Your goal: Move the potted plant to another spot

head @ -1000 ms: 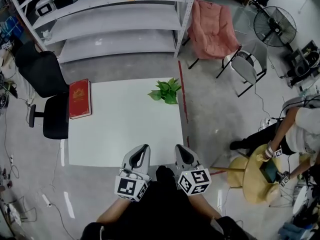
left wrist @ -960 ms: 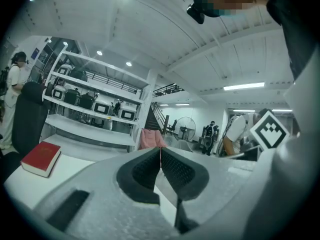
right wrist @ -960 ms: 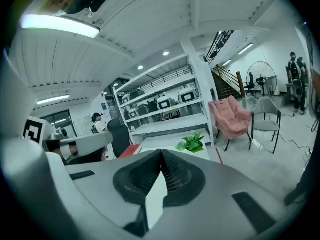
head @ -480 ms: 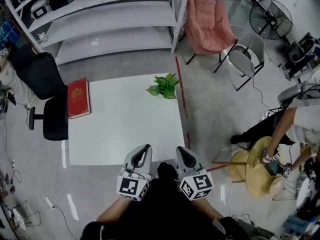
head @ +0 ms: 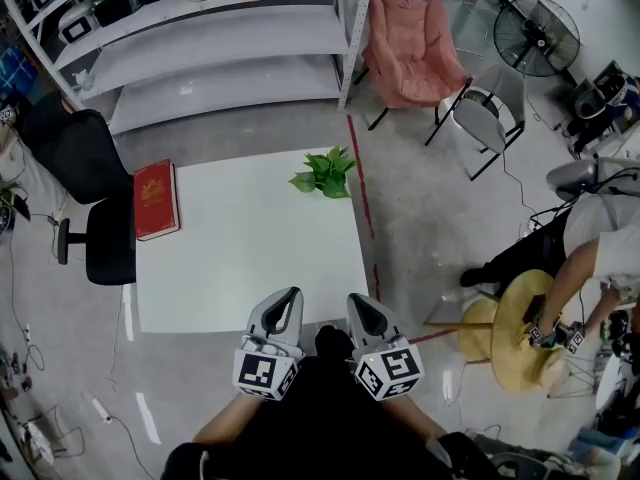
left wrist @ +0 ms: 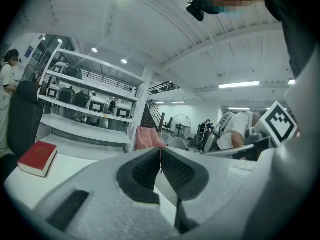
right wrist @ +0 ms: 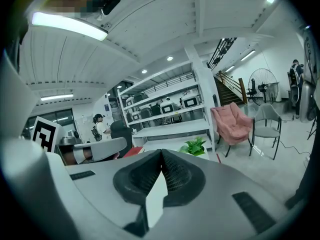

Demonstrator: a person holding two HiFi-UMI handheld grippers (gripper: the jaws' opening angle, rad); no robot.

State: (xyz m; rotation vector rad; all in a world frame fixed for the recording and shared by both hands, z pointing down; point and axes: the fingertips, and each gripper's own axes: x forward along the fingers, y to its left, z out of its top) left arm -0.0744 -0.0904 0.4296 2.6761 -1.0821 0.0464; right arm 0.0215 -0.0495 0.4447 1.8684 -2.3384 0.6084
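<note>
Left claw (head: 288,300) and right claw (head: 357,302) both together, empty, well apart from potted plant (head: 323,173) on white table (head: 250,258)

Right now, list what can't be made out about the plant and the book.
- Pot: in the head view, leaves of the plant cover it; in the right gripper view, the right tongs hide it.
- Book cover print: too small in the head view.

The table (head: 250,268) in front of me has a smooth, matt white top. On it, the plant (head: 323,174) has glossy leaves and the book (head: 154,199) a slightly shiny red cover. Beyond the table, the chair (head: 410,43) is pink cloth.
</note>
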